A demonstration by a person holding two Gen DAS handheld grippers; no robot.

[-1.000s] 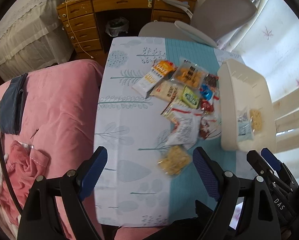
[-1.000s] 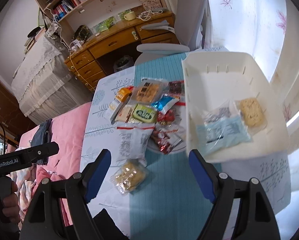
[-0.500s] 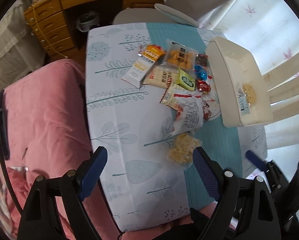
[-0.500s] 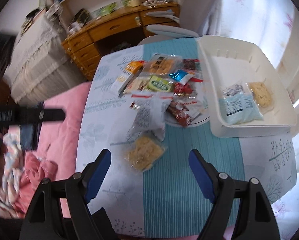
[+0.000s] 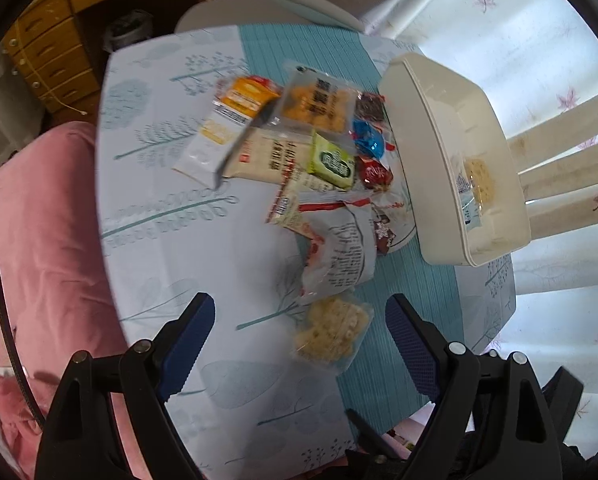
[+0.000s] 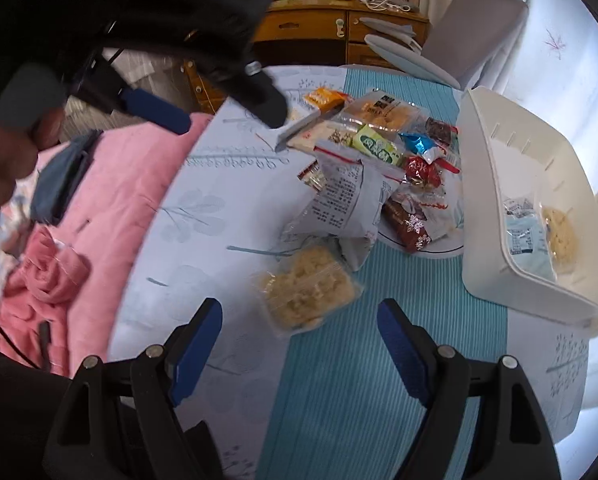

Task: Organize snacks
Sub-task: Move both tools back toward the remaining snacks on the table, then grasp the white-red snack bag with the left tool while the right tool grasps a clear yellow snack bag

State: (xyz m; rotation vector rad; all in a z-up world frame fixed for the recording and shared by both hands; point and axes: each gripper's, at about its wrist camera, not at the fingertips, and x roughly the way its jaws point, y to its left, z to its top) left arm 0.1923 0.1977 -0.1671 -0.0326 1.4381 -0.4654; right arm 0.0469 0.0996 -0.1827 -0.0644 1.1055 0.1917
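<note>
A heap of snack packets lies on the tablecloth: a white printed bag (image 5: 339, 256) (image 6: 347, 200), a green packet (image 5: 333, 160) (image 6: 379, 148), orange, red and blue ones. Nearest me is a clear packet of pale yellow crisps (image 5: 331, 334) (image 6: 307, 286). My left gripper (image 5: 299, 332) hangs open above it, pads well apart and touching nothing. My right gripper (image 6: 299, 320) is open too, just short of the same packet. The left gripper (image 6: 229, 122) also shows at the upper left of the right wrist view. A white bin (image 5: 439, 140) (image 6: 483, 200) at the right holds a pale blue packet (image 6: 523, 236) and a yellow crisp packet (image 6: 559, 232).
A pink bed cover (image 5: 39, 220) (image 6: 99, 200) borders the table on the left. A wooden desk (image 6: 319, 24) and a grey chair (image 6: 479, 20) stand beyond the far edge. White chair slats (image 5: 559, 160) are behind the bin. Some packets rest on a white plate (image 6: 439, 250).
Both grippers have sunk toward the table and closed in on the clear crisp packet. The left gripper has come into the right wrist view at upper left. The jaws stand as wide as before.
</note>
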